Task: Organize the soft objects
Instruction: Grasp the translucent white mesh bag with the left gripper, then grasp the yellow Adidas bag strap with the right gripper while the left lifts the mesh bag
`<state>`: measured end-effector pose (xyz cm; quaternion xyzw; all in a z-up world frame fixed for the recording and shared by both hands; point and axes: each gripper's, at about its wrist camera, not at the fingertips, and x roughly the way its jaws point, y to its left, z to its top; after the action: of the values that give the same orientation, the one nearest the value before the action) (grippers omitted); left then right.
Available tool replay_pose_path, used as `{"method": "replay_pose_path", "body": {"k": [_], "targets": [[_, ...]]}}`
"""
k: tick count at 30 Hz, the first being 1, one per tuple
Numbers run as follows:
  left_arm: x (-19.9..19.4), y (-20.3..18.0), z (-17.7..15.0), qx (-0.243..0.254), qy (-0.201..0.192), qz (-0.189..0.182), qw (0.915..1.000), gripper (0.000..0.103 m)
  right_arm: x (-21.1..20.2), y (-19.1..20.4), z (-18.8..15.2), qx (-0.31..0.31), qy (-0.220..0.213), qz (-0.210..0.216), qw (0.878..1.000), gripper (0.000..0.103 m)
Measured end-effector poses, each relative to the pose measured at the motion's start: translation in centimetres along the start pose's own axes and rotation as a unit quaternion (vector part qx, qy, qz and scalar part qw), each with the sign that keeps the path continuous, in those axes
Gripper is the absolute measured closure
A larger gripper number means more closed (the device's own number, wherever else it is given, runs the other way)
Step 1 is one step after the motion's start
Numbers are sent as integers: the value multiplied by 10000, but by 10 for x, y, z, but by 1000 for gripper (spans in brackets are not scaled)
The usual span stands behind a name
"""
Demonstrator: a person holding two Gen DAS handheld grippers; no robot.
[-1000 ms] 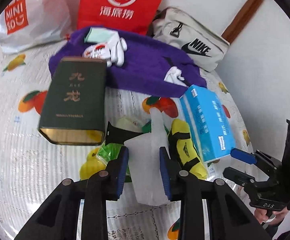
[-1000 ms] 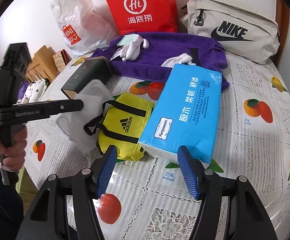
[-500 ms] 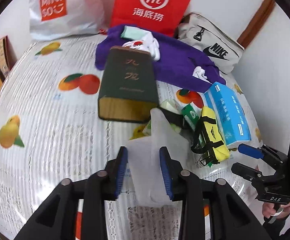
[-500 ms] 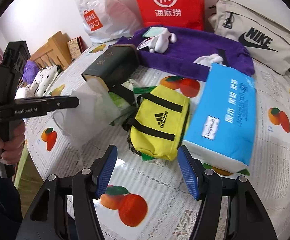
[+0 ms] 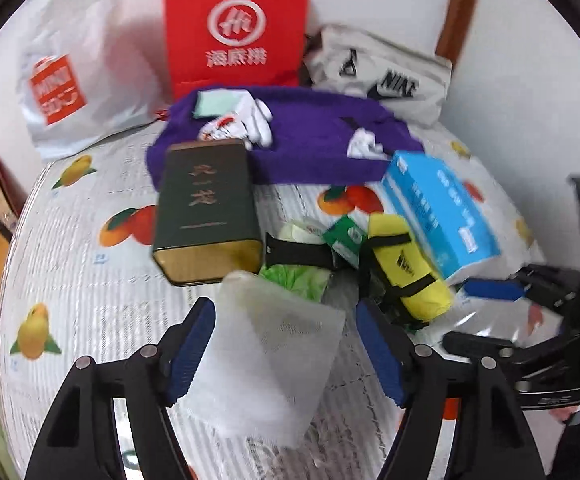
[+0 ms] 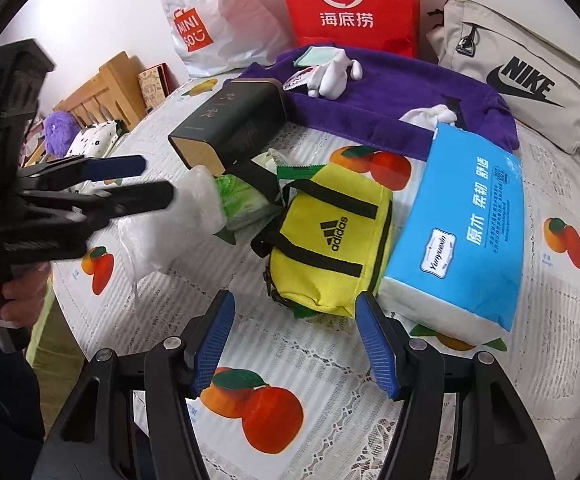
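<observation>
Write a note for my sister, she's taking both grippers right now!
Left hand-held gripper: jaws just opened; the white foam bag lies loose between them, no longer pinched.
Right hand-held gripper: open, empty, hovering before the yellow bag.
Tissue pack sits beside the yellow bag; purple towel lies behind, near the green box.
Done: foam bag released on the table.
Left: probably the remaining soft things.

Fruit-print table (image 6: 429,408) (cluttered with bags (image 6: 329,248))
</observation>
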<state>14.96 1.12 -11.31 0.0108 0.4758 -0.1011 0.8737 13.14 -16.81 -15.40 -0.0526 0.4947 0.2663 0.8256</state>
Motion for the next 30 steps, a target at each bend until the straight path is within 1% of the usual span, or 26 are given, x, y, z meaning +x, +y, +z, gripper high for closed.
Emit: {"method": "replay_pose_path", "body": {"k": [6, 7, 8, 10, 11, 12, 13, 14, 15, 17, 18, 20, 21, 24, 26, 27, 29, 30], "targets": [[36, -13, -10, 407, 442, 372, 9975, 32, 0, -10, -1, 163, -16, -1, 9999, 41], [38, -14, -11, 447, 432, 432, 9971, 32, 1, -10, -1, 180, -14, 12, 9998, 41], [36, -15, -13, 529, 335, 476, 9969, 32, 2, -9, 0, 196, -29, 38, 9998, 41], [34, -14, -13, 519, 320, 406, 9973, 32, 5, -7, 2, 243, -70, 112, 9996, 41], [33, -12, -13, 490, 292, 392, 9976, 36, 7, -5, 3, 254, -69, 155, 9995, 41], [32, -11, -13, 469, 265, 386, 9978, 48, 10, -2, 5, 258, -80, 203, 9994, 41], [31, -8, -13, 454, 236, 400, 9979, 52, 13, 0, 7, 256, -102, 211, 9994, 41], [30, -7, -13, 447, 223, 413, 9979, 60, 15, 3, 8, 246, -115, 187, 9995, 41], [28, -5, -12, 420, 210, 370, 9982, 70, 17, 6, 10, 231, -158, 152, 9995, 41], [24, 0, -12, 314, 196, 207, 9991, 80, 21, 9, 13, 219, -246, 87, 9994, 41], [22, 4, -12, 256, 178, 116, 9994, 82, 23, 11, 15, 198, -259, 40, 9995, 41], [19, 7, -11, 239, 125, 77, 9996, 88, 30, 15, 18, 93, -256, -121, 9996, 41], [18, 9, -11, 220, 110, 77, 9997, 88, 34, 18, 19, 15, -227, -211, 9995, 42], [13, 14, -10, 163, 35, 54, 9998, 88, 47, 24, 20, -245, -180, -557, 9980, 51], [12, 17, -10, 113, 35, -24, 9999, 88, 55, 25, 20, -381, -154, -825, 9957, 58], [10, 20, -10, 72, 21, -56, 10000, 88, 58, 24, 20, -412, -140, -918, 9948, 64], [8, 23, -11, 26, 39, -99, 9999, 88, 57, 23, 19, -408, -206, -897, 9949, 68], [7, 25, -12, -5, 15, -86, 10000, 88, 53, 23, 19, -389, -229, -831, 9955, 75]]}}
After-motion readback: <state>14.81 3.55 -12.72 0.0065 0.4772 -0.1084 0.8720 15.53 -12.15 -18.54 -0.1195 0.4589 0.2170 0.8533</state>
